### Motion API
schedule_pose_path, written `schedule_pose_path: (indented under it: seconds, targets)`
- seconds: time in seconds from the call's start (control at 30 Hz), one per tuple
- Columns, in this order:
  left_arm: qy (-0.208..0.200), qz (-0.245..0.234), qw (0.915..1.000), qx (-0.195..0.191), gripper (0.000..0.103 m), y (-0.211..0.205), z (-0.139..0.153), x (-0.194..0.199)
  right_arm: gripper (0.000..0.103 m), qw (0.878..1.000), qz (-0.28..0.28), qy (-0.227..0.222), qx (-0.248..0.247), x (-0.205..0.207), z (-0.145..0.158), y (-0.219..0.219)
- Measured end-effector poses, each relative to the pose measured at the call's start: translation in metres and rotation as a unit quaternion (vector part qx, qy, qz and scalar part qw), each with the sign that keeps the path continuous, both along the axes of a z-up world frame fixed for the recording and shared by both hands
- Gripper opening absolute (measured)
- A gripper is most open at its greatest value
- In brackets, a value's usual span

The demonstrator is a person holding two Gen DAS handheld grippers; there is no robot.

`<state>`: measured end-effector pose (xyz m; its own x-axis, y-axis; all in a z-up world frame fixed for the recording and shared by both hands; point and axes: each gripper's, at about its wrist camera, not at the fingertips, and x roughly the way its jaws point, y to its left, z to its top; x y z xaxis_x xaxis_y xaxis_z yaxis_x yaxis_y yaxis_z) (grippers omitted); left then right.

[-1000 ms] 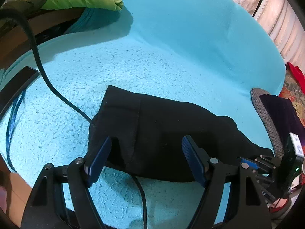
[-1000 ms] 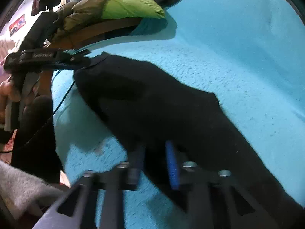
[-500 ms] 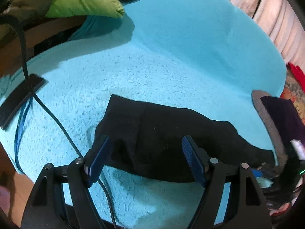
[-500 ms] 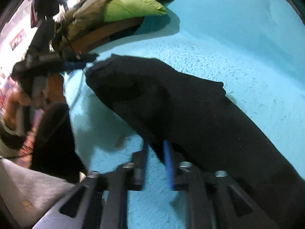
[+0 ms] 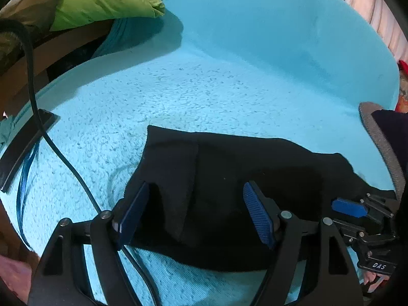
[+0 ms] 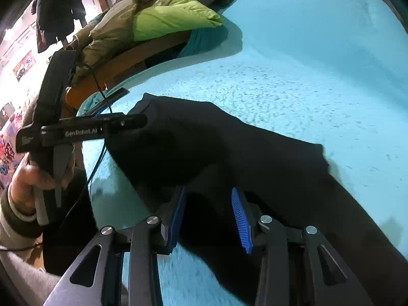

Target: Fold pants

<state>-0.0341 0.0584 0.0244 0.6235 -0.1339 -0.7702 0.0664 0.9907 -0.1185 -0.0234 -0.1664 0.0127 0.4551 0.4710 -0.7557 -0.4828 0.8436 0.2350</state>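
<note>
**Spotter:** Black fabric is what you're working with: the pants lie in a flat band across the turquoise blanket, near its front edge, with one fold already in them by the look of the seam line.

**Operator:** And my grippers?

**Spotter:** Your left gripper hangs just over the left end of the pants, its jaws spread wide, nothing pinched between the pads. Your right gripper is over the long end. Its jaws stand partly apart with cloth beneath the gap, and I see no pad pressing on it, so I'd call the fabric let go.

**Operator:** So which step am I on?

**Spotter:** I'd judge you're between folds: one crease laid down, both tools free, the bundle not yet compact.

**Operator:** What comes next?

**Spotter:** Probably bring one end over onto the other. You'd need each gripper to take the full stack of layers at an edge, not just the top one, or the fold will slide apart as you lift.

**Operator:** Anything to mind?

**Spotter:** A black cable trails across the blanket, passing just beside your left finger. Keep it out of the pinch.
</note>
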Motion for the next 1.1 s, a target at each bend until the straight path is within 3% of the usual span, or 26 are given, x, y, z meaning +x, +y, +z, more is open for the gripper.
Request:
schedule_pose_path:
  seconds: [0.27,0.67,0.87,1.1]
  targets:
    - [-0.004,0.003,1.0,0.005,0.076,0.001,0.0,0.002,0.041,1.0,-0.012,-0.005,-0.001,-0.009,0.014,-0.009]
    - [-0.03,-0.019,0.9991,-0.024,0.076,-0.017,0.037,-0.033,0.041,0.996,-0.085,-0.011,-0.008,-0.039,0.019,-0.073]
    - [-0.03,-0.067,0.996,-0.051,0.08,-0.051,0.046,-0.043,0.041,0.99,-0.14,0.011,-0.009,-0.048,0.004,-0.117]
    - [-0.001,-0.139,0.9876,-0.073,0.08,-0.111,0.032,-0.034,0.041,0.981,-0.192,0.019,0.005,-0.076,0.005,-0.175]
